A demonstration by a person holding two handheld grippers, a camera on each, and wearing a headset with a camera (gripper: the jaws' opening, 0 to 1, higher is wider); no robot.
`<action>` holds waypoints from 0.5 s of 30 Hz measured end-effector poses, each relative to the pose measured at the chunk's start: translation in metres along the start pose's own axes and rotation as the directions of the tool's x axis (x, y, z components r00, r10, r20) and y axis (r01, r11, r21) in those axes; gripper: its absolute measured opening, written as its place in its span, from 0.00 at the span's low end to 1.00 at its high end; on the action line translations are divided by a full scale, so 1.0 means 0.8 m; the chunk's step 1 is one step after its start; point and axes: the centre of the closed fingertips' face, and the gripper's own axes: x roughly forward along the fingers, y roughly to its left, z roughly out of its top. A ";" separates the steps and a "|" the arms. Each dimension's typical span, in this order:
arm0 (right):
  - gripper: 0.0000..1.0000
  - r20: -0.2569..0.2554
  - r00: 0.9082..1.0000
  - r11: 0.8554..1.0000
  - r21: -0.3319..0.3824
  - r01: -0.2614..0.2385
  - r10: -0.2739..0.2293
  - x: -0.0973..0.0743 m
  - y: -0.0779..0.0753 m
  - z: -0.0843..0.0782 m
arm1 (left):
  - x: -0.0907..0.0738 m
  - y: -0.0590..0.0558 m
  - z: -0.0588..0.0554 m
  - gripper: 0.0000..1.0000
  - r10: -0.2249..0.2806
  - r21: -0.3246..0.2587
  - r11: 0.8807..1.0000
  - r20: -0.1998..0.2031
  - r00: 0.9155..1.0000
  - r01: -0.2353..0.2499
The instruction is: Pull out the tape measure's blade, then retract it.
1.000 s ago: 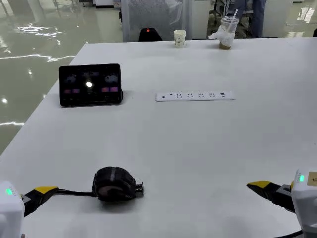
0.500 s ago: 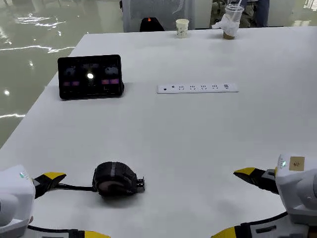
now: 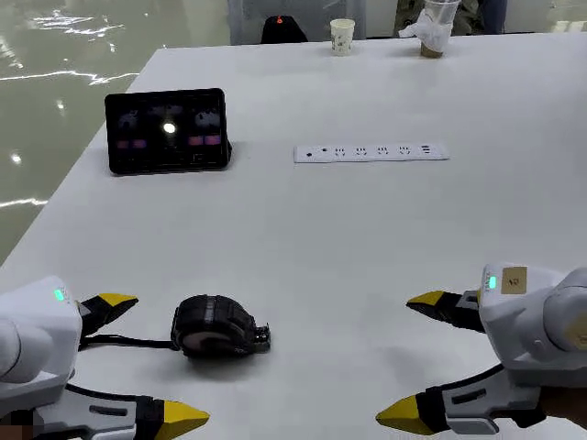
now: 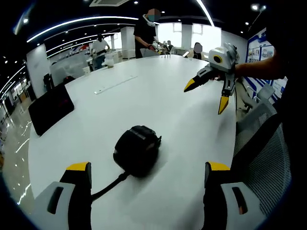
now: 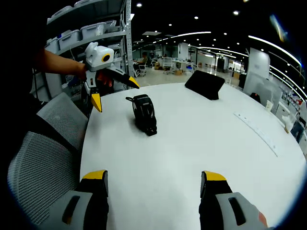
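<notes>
Both open, nothing held: left gripper (image 3: pixel 167 358) and right gripper (image 3: pixel 394 360) have jaws spread wide, hovering over the near edge of the white matte tabletop (image 3: pixel 367 238).

Black rubber-cased tape measure (image 3: pixel 213 327) sits flat by the near edge, toward the near-left corner. Blade fully in, task not started.

Key geometry:
- Case lies straight ahead of the left gripper, lined up with the gap between its jaws in the left gripper view. Just beside it, no contact.
- Long axis runs roughly parallel to the near edge. Black wrist cord (image 3: pixel 128 344) trails off toward the left gripper; blade hook (image 3: pixel 262 340) points at the right gripper.
- The right gripper is well apart from the hook, with bare tabletop between.
- My read: left pins the case, right comes in along the axis for the hook.

Surface looks smooth and low-friction, so the case may slide if it isn't held.

Rest: black tablet on a stand (image 3: pixel 167 130) toward the left edge, white power strip (image 3: pixel 371 152) mid-tabletop, paper cup (image 3: pixel 342 37) and clear plastic cup (image 3: pixel 431 27) at the far edge. Open office, glossy floor.
</notes>
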 end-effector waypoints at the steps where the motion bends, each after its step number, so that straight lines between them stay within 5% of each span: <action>1: 0.78 -0.003 1.000 1.000 -0.009 -0.005 0.005 0.003 -0.001 0.002 | 0.001 0.001 0.001 0.94 -0.006 0.006 1.000 -0.003 1.000 0.006; 15: 0.65 -0.016 0.998 0.992 -0.107 -0.063 0.062 0.038 -0.010 0.019 | 0.020 0.007 0.010 0.80 -0.061 0.078 0.995 -0.039 0.997 0.064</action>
